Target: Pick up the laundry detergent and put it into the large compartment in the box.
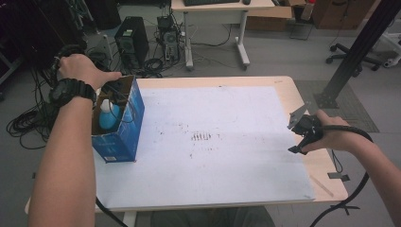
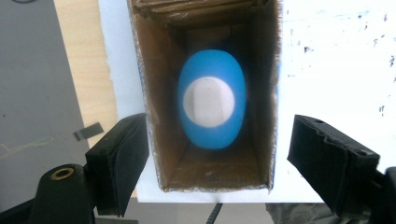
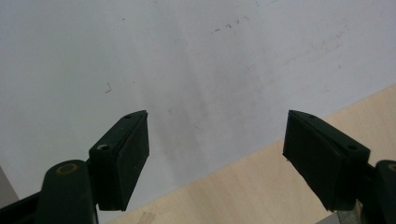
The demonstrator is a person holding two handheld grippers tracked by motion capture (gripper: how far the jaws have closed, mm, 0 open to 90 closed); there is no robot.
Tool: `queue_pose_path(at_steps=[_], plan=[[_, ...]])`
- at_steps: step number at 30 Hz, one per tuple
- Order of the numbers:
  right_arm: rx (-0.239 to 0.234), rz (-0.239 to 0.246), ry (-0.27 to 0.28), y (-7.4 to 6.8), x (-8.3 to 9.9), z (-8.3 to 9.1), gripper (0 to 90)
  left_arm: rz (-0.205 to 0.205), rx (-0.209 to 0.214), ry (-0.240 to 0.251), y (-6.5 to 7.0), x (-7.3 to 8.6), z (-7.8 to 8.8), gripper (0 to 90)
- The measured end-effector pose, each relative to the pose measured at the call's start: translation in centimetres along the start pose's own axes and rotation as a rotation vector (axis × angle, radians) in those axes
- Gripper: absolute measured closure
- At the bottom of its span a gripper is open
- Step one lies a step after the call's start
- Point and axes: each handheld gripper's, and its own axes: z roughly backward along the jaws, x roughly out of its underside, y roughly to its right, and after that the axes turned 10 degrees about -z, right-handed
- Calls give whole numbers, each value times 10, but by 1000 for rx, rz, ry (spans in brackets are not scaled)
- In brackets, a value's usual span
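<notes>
Looking down from the high view, the left hand-held gripper (image 1: pixel 113 89) is hanging over the open top of a blue box (image 1: pixel 124 135) at the worktop's (image 1: pixel 283 90) left edge, and a blue bottle (image 1: pixel 108 116) with a white cap is standing upright inside, straight below that hand-held gripper. The right hand-held gripper (image 1: pixel 294 137) is sitting well apart, near the right edge, so the left hand is by far the nearer one. A white sheet (image 1: pixel 213 142) with dark scuffs is covering most of the worktop. Beyond it the room is showing grey floor, cables, computer towers and a desk.

Peering along the left hand-held gripper (image 2: pixel 217 149) in its own view, the bottle (image 2: pixel 211 100) is lying dead ahead, deep in the box (image 2: pixel 154 107), its long axis running along the line of sight so that just the round cap and blue shoulders are facing the camera. The jaws are standing wide, straddling the box walls, with nothing between the pads; the bottle is resting free on the box bottom.

Turning to the right gripper view, the right hand-held gripper (image 3: pixel 217 154) is gaping wide and empty over the sheet (image 3: pixel 140 56), with bare wood of the worktop (image 3: pixel 252 186) just under it.
</notes>
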Motion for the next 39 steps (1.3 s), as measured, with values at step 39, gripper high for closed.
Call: queue_pose_path(at_steps=[39], plan=[[8, -2, -9, -2, 0, 2, 228, -351, 10, 58, 101, -17, 21, 194]])
